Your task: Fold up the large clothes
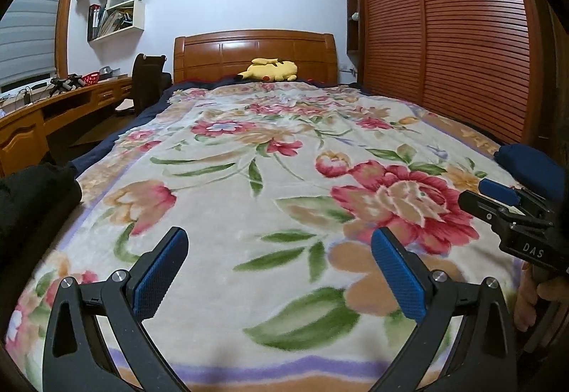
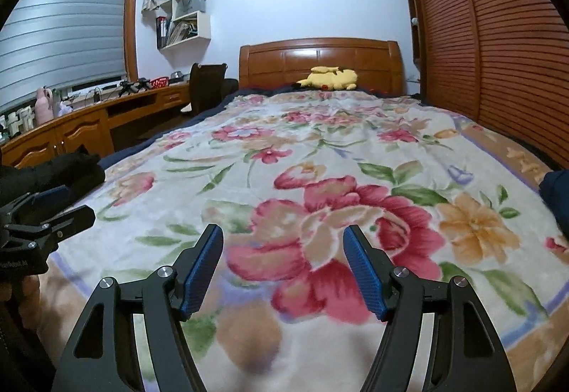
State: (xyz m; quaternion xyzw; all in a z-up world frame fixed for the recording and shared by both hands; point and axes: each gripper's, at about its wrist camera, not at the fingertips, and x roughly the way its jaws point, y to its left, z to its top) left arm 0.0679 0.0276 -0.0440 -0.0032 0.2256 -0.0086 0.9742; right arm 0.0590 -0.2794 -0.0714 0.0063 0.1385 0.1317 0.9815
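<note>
Hovering with spread fingers, left gripper (image 1: 281, 271) and right gripper (image 2: 284, 267), probably before fetching black folded garment (image 1: 32, 200) at bed's left edge.

Floral fleece blanket (image 1: 249, 178) spread on the bed, yellow plush toy (image 1: 269, 69) at its far end before the wooden headboard (image 1: 254, 48), black folded garment (image 2: 64, 169) at left edge, louvred wooden wardrobe (image 1: 444, 36) right.

fleecy floral blanket (image 1: 249, 214), glossy wooden headboard (image 1: 254, 52), seemingly rubbery blue claw pads (image 1: 160, 274)
</note>
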